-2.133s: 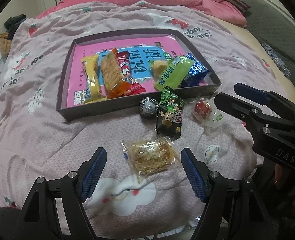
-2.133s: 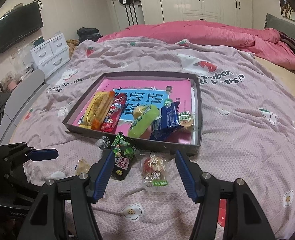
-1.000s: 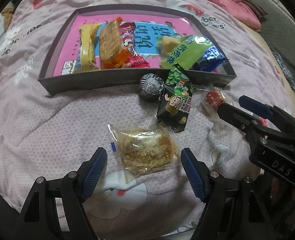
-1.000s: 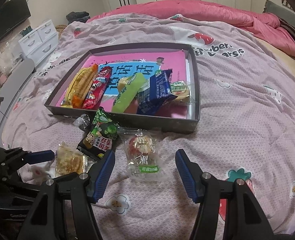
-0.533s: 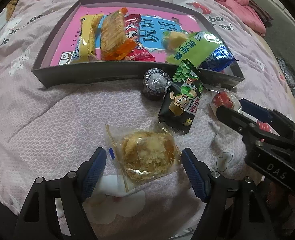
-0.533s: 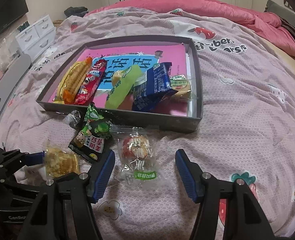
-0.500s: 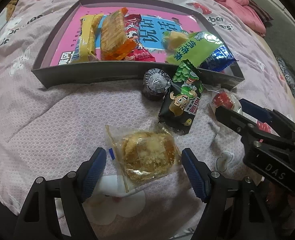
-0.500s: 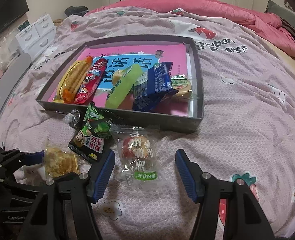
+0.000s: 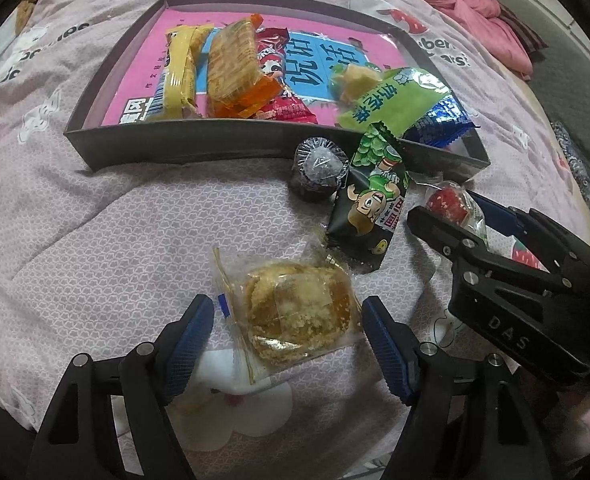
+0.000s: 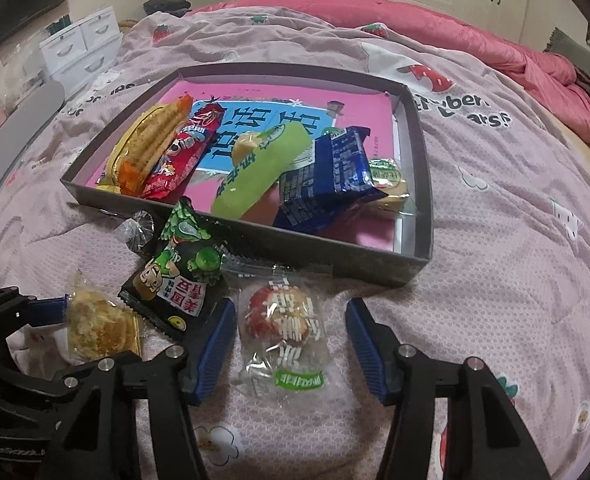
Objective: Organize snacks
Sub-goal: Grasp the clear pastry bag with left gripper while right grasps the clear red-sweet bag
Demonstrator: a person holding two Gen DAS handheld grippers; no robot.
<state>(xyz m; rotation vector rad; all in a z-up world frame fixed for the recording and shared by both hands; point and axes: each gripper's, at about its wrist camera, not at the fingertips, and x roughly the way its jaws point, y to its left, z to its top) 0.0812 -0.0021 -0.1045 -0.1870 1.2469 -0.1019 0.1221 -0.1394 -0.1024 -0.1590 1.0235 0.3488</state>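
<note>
Left gripper (image 9: 287,332) open wide, blue pads either side of a clear-wrapped crumbly pastry (image 9: 299,316) lying on the pink quilt (image 9: 95,240); pads not pressing the wrapper. Right gripper (image 10: 287,340) jaws have just been closing, straddling a clear packet with a red-and-white sweet (image 10: 283,320); a gap shows on the right side, so no grip yet. Just left of that packet lies a black-and-green snack bag (image 10: 175,276), its top leaning on the near wall of the grey tray (image 10: 415,152). A dark foil-wrapped cake (image 9: 319,168) sits against the same wall. Inside the tray: yellow bar (image 9: 181,72), orange wafer pack (image 9: 235,68), red packet (image 10: 187,148), lime-green pack (image 10: 263,172), blue packet (image 10: 327,176), small green-labelled biscuit (image 10: 389,184) in the near right corner.
</note>
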